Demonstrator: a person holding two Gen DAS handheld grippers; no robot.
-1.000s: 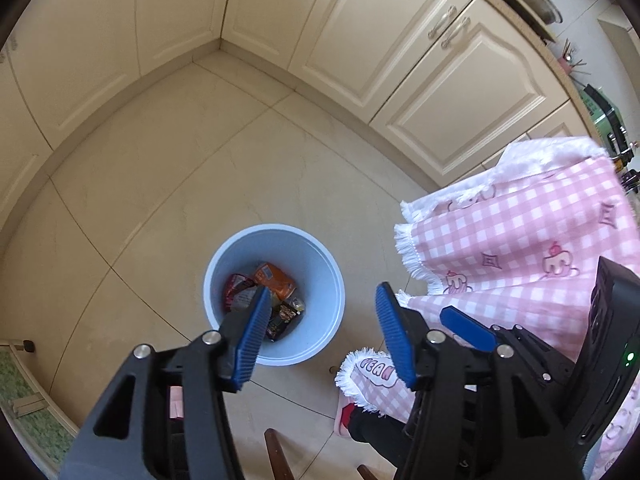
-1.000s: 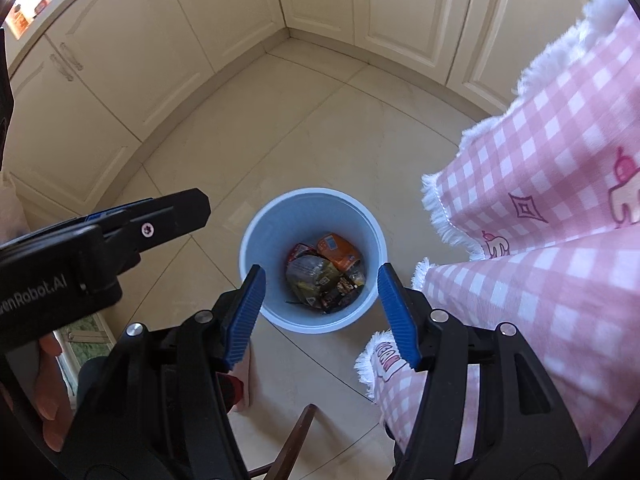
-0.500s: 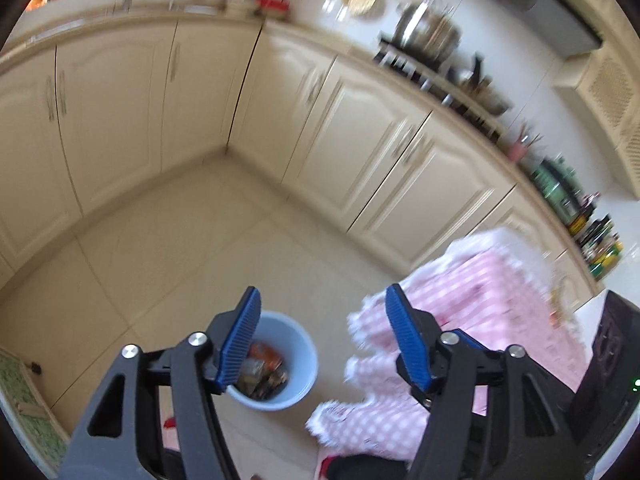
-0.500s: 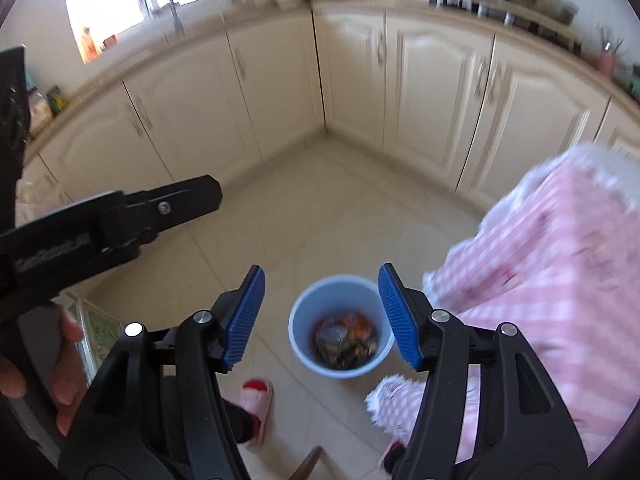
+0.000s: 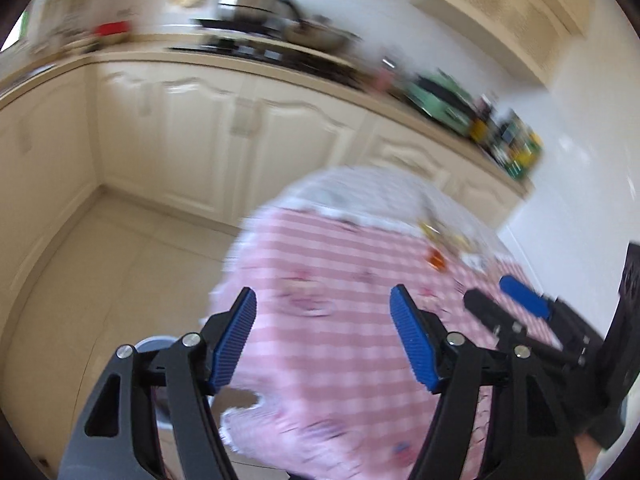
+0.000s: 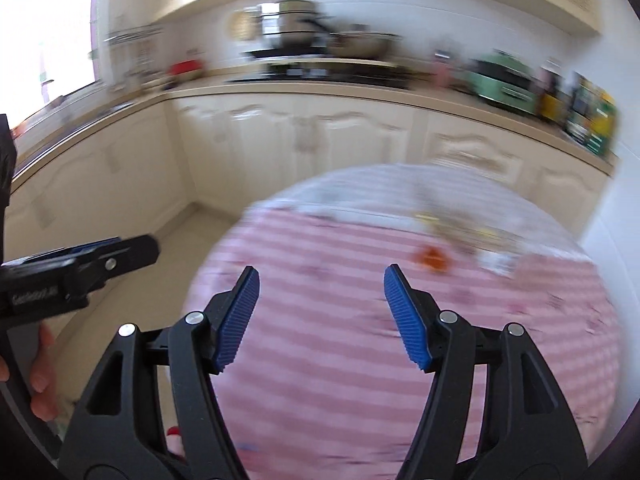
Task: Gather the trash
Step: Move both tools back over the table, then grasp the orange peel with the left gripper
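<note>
Left wrist view: my left gripper (image 5: 323,332) stands wide apart with nothing between its blue pads; its jaws have just been opening. Low at the left, the rim of the blue bin (image 5: 154,342) peeks out behind the left finger, on the tiled floor (image 5: 112,256). The pink checked tablecloth (image 5: 340,360) fills the middle. Near its far edge lie blurred scraps of trash, one orange wrapper (image 5: 435,258) among them, well apart from both tools. In the right wrist view, my right gripper (image 6: 322,316) is also spread wide and empty, jaws just opened further. Cream cabinets (image 6: 280,140) run behind; everything is smeared by motion.
</note>
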